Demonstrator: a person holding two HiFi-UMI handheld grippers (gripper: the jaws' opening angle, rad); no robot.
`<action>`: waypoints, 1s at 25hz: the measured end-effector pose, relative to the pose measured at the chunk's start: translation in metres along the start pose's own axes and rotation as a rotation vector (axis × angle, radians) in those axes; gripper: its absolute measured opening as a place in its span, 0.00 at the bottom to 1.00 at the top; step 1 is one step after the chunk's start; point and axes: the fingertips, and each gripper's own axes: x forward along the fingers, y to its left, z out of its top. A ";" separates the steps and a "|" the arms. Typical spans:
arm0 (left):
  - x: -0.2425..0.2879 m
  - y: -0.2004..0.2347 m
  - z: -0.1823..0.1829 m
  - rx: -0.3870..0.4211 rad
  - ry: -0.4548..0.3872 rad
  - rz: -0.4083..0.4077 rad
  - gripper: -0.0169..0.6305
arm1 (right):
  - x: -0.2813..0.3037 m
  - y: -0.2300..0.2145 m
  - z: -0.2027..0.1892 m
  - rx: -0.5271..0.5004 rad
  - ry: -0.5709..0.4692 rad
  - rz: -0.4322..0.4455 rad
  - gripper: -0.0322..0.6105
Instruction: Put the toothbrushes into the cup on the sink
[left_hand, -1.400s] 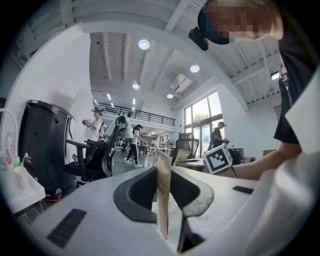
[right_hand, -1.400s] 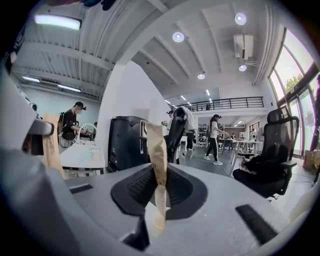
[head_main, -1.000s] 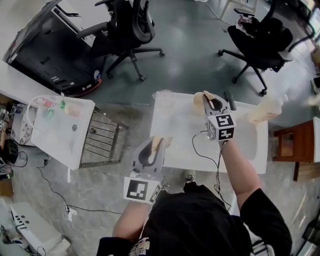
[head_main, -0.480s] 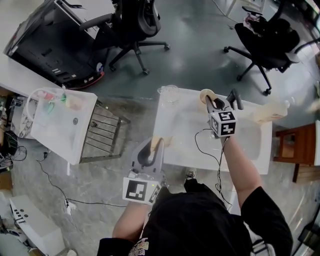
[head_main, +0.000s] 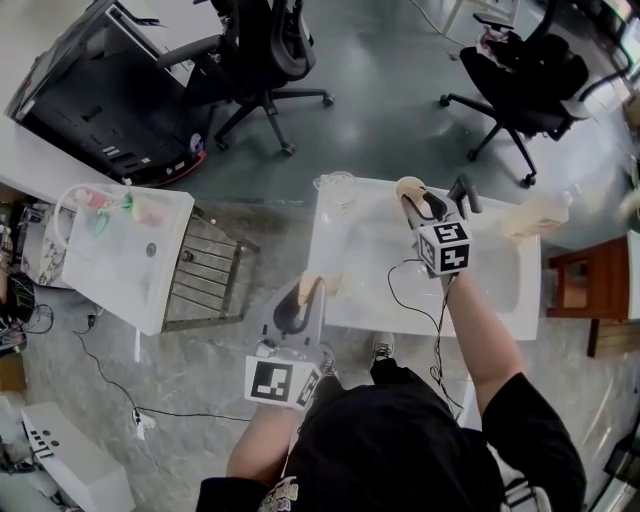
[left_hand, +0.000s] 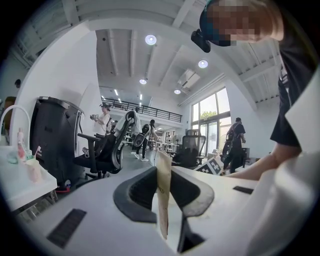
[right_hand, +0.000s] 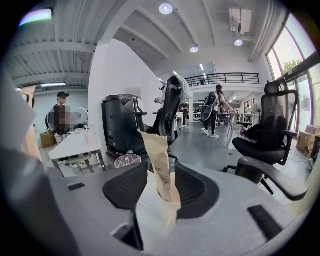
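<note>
Having just opened wide round its upright wrapped toothbrush (right_hand: 159, 167), the right gripper (head_main: 432, 200) sits right of the cup (head_main: 337, 188); the near left gripper (head_main: 310, 291) clamps a second toothbrush (left_hand: 163, 200).

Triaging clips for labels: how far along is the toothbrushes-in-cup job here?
Done: nothing yet; the cup at the corner of the sink shows no toothbrush in it. In hand: the left gripper is clamped on a paper-wrapped toothbrush; the right gripper has just been opening its jaws, and a second wrapped toothbrush stands loose between them, with the cup off beyond. Left: both toothbrushes into the cup.
</note>
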 end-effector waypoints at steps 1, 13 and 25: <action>-0.001 0.000 0.001 -0.002 -0.003 -0.005 0.12 | -0.003 0.001 0.002 -0.002 -0.004 -0.003 0.33; -0.013 -0.012 0.014 -0.005 -0.038 -0.097 0.12 | -0.081 0.018 0.059 -0.022 -0.164 -0.064 0.37; -0.028 -0.033 0.031 0.004 -0.082 -0.242 0.12 | -0.211 0.084 0.118 -0.101 -0.397 -0.075 0.15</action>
